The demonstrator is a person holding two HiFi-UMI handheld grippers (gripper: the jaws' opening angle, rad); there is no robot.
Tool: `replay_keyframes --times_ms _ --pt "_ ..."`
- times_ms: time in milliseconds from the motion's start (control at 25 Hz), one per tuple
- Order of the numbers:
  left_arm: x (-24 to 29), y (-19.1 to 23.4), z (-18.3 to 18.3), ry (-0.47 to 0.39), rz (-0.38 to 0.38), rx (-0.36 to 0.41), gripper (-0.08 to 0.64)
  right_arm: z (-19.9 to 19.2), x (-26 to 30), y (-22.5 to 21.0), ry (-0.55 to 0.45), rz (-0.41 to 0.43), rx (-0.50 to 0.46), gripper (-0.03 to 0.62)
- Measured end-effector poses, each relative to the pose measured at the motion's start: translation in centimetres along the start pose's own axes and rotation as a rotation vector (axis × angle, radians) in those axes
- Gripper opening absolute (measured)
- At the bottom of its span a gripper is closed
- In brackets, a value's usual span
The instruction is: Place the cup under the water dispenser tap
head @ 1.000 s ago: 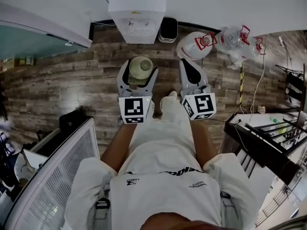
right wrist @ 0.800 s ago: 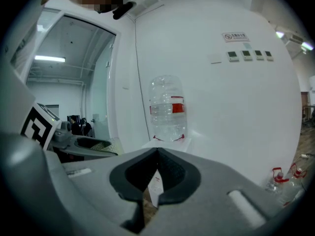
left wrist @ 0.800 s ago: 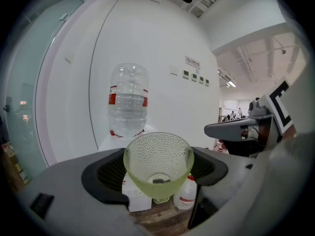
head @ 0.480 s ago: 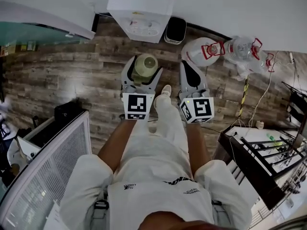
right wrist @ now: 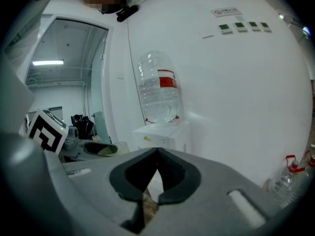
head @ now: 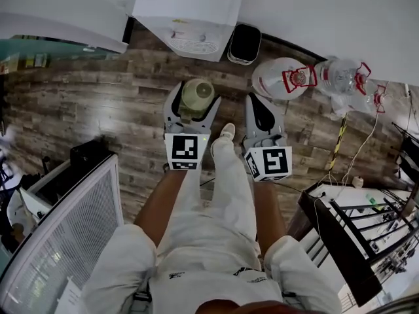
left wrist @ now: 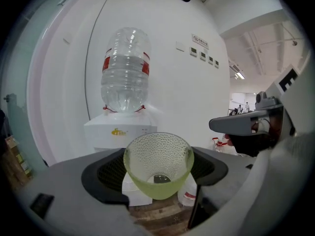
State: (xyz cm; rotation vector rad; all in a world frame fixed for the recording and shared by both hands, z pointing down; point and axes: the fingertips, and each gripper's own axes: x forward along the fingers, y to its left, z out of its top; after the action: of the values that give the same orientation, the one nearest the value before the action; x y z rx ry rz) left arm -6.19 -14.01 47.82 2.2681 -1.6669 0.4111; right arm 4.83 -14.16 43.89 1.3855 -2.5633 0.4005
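Observation:
A pale green dimpled glass cup sits upright between the wide dark pads of my left gripper, which is shut on it. From above, the cup hangs over the wooden floor, a short way in front of the white water dispenser. In the left gripper view the dispenser, with its clear bottle on top, stands straight ahead. My right gripper hangs level beside the left one, shut, its tips meeting with nothing between them.
A black bin stands right of the dispenser. Water bottles with red handles lie on the floor at right. A white grilled appliance is at lower left, a black rack at lower right. The person's shoe is between the grippers.
Both grippers have sunk and come nearer the dispenser, which now sits closer to the top edge of the head view. The cup stays held in the left gripper.

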Motion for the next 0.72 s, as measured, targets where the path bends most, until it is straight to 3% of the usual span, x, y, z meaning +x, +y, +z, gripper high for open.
replay_keyframes --times_ms 360,720 --pt "5.1 1.9 -4.6 -0.023 0.037 0.021 0.376 -3.8 4.0 -1.4 -0.013 0.011 -0.012 -0.002" --pt "10.5 3.7 -9.6 0.006 0.047 0.046 0.377 -7.7 6.6 -3.4 -0.006 -0.008 -0.012 -0.002"
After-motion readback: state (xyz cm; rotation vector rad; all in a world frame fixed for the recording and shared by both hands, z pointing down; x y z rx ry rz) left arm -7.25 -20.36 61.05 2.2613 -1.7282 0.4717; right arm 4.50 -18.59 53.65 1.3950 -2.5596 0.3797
